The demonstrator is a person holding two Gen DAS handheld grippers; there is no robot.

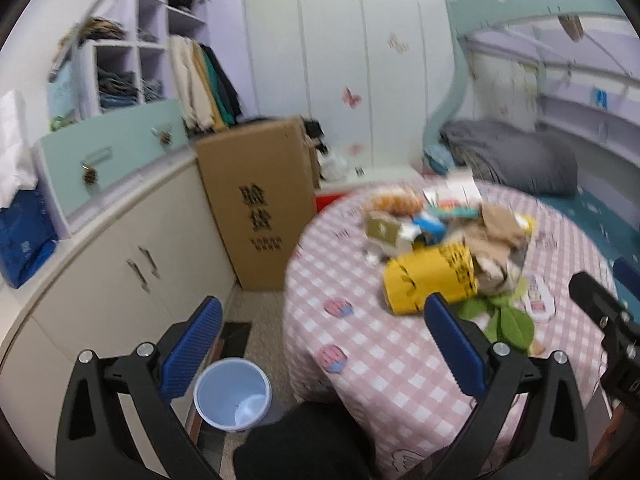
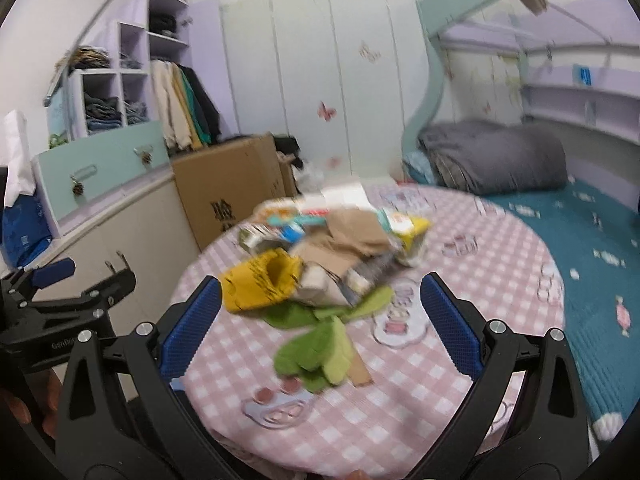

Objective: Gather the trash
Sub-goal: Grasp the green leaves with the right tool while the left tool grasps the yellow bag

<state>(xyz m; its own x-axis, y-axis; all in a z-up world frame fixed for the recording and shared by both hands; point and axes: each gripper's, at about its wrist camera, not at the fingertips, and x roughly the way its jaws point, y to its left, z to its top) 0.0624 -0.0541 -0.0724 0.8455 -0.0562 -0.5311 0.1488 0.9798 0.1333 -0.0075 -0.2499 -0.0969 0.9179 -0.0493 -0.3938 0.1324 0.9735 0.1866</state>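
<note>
Pink-checked round tabletop carries a heap of crumpled wrappers; both tools, left tool and right tool, gape empty; pale blue plastic bin stands on the floor beside it.

Both wrists—seemingly toward table.

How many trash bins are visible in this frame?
1. A light blue bin stands on the floor left of the table, seen only by the left wrist camera. Others may be hidden.
</note>
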